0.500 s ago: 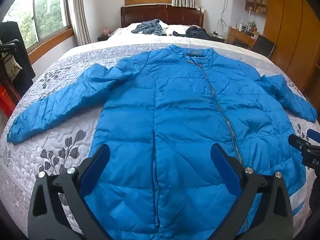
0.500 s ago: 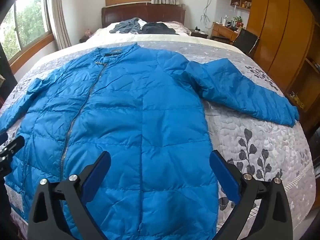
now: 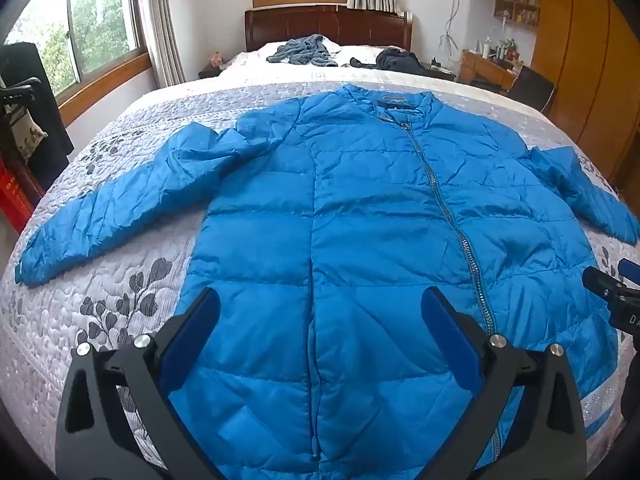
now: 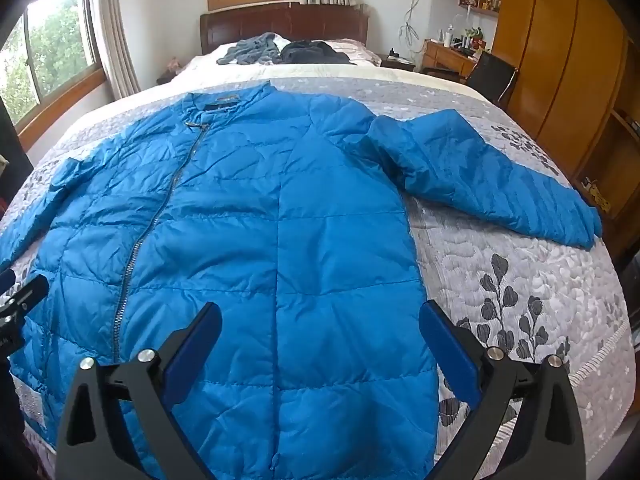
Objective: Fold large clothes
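A bed (image 3: 120, 320) with a grey flowered quilt fills both views, and a blue jacket (image 3: 360, 220) lies spread flat on it, front up and zipped, collar toward the headboard (image 3: 328, 24), hem at the near edge.

The left wrist view shows the whole of one sleeve (image 3: 120, 204), stretched out over the quilt toward the window side; the other sleeve is cut off at the frame's right edge. The right wrist view shows that other sleeve (image 4: 492, 180) in full, angled out toward the wooden wardrobe (image 4: 560, 60), while the window-side sleeve is only partly seen.

Two heaps of dark clothes (image 4: 280, 50) lie by the pillows, seen in both views. A desk (image 4: 448, 54) and black chair (image 4: 492, 76) stand beside the wardrobe.

The left gripper (image 3: 320, 316) hangs over the jacket's lower front, jaws spread wide, holding nothing. The right gripper (image 4: 320, 320) hangs over the jacket's hem near its side edge, jaws likewise wide and empty. Each view catches a corner of the other gripper at its margin.
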### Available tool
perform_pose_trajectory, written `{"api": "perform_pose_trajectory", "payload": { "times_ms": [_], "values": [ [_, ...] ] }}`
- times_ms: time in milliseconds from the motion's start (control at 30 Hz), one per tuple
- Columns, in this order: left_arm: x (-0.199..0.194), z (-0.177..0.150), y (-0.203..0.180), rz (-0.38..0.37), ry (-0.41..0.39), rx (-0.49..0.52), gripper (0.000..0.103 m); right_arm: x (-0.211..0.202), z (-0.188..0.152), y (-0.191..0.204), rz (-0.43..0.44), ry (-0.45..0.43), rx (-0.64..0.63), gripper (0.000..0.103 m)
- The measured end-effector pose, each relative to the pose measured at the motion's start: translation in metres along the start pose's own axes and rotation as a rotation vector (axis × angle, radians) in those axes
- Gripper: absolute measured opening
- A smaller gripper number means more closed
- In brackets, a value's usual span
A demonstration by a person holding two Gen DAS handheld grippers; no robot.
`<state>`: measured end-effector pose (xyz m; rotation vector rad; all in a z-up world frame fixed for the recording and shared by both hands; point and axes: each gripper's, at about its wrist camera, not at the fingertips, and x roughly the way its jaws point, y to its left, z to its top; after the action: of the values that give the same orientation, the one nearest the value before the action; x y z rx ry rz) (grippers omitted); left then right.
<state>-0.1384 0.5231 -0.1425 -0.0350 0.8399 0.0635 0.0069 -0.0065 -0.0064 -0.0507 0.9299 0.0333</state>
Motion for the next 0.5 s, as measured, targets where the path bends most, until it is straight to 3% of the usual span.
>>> {"api": "perform_pose_trajectory", "payload": {
  "times_ms": [500],
  "values": [
    [-0.0016,0.0,0.0001,0.004,-0.004,0.004,0.099,0.0015,0.0007,0.0024,0.002,0.002,-0.005,0.099]
  ]
}}
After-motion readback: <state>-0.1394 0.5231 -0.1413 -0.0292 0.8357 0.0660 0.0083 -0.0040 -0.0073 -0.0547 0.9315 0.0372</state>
